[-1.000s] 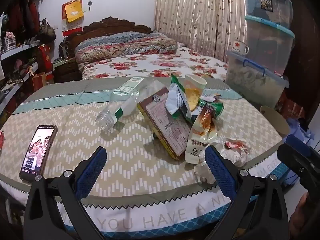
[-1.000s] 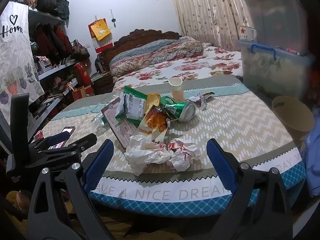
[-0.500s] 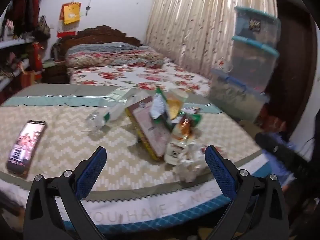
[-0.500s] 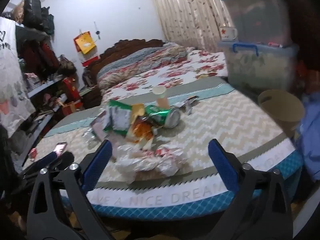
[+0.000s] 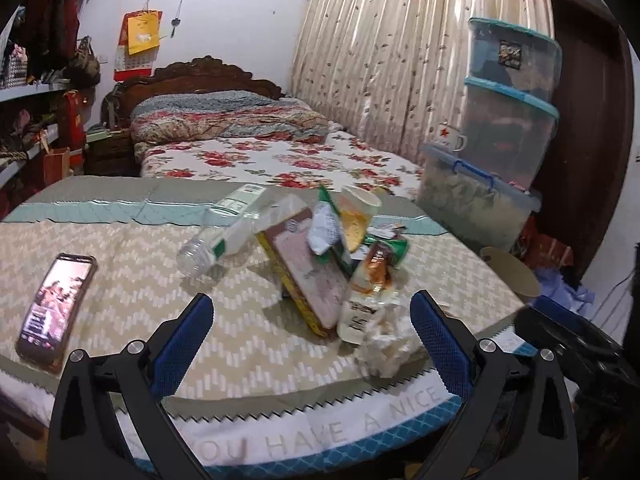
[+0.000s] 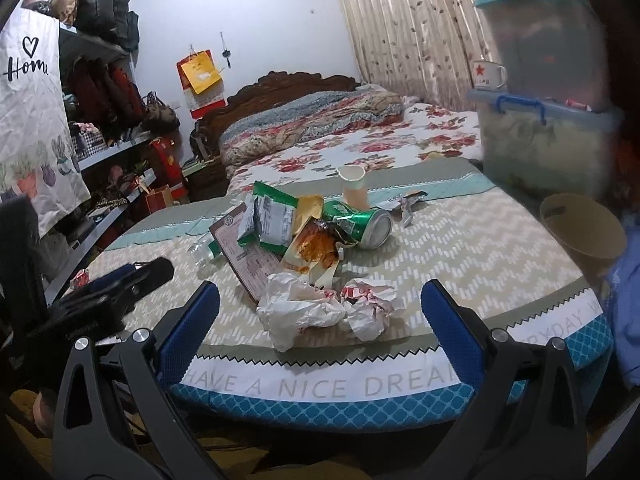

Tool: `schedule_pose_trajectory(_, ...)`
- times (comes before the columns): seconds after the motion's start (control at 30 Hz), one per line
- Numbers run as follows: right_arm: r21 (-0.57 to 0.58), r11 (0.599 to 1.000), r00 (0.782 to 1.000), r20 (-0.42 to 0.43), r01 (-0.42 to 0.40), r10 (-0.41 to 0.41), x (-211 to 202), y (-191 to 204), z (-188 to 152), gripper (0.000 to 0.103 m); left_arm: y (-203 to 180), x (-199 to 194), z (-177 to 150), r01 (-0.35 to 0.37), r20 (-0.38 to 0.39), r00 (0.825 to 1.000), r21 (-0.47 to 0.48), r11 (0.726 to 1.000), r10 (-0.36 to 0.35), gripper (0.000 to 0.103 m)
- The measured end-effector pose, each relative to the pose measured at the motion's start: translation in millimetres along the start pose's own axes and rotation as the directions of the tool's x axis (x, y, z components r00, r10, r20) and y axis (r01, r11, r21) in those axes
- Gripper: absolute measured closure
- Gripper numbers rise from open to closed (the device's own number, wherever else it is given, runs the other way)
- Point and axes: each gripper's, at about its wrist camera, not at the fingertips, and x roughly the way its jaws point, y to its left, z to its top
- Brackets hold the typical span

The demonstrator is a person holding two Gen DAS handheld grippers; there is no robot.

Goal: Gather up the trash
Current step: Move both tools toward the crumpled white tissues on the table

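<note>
A heap of trash lies on the round table (image 6: 480, 248): crumpled white paper (image 6: 320, 312) (image 5: 386, 344) at the near edge, a crushed green can (image 6: 360, 222), a green snack bag (image 6: 268, 216) (image 5: 328, 228), an orange-stained wrapper (image 6: 316, 248), a flat brown box (image 5: 308, 276) (image 6: 244, 256), a clear plastic bottle (image 5: 224, 236) and a paper cup (image 6: 354, 190) (image 5: 358, 204). My left gripper (image 5: 310, 336) is open, short of the table edge, nothing between its blue pads. My right gripper (image 6: 320, 320) is open wide, just short of the crumpled paper.
A phone (image 5: 56, 308) with a lit screen lies at the table's left. A tan bin (image 6: 580, 232) (image 5: 510, 272) stands beside the table on the right. Stacked plastic storage boxes (image 5: 508, 120) and a bed (image 5: 280, 160) are behind. Shelves (image 6: 100, 152) fill the left wall.
The left wrist view has swung right: the trash heap and phone now sit further left in it. The right gripper's view wobbled and returned, its jaws still wide.
</note>
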Motion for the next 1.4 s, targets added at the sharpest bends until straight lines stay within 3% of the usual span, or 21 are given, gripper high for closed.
schedule_pose_trajectory(0.1,-0.029,1.000,1.000,0.004,0.009,-0.009,-0.1,3.4,3.3,0.003,4.3,5.8,7.3,-0.063,-0.003,0.998,0.009,0.998,0.063,0.009)
schedule_pose_trajectory(0.23,-0.092,0.995,0.996,0.083,0.047,-0.040,-6.1,12.2,19.2,0.003,7.8,6.8,21.8,-0.119,0.017,0.993,0.025,0.993,0.118,0.009)
schedule_pose_trajectory(0.47,-0.140,0.989,0.985,0.171,0.049,-0.025,-12.9,25.3,36.7,0.004,7.0,6.4,38.7,-0.167,0.039,0.985,0.034,0.985,0.165,0.009)
schedule_pose_trajectory(0.77,-0.087,0.995,0.993,0.111,0.047,-0.038,-6.8,12.5,28.4,0.010,4.8,14.1,31.7,-0.184,0.005,0.983,0.056,0.981,0.184,0.009)
schedule_pose_trajectory(0.9,-0.064,0.997,0.996,0.085,0.035,-0.030,-3.5,5.2,27.0,0.022,3.4,15.0,29.1,-0.192,0.006,0.981,0.063,0.979,0.192,0.009)
schedule_pose_trajectory(1.4,-0.043,0.998,0.997,0.069,0.044,-0.042,-0.9,-2.1,21.5,0.022,3.0,26.1,20.2,-0.224,-0.027,0.974,0.078,0.972,0.226,0.009)
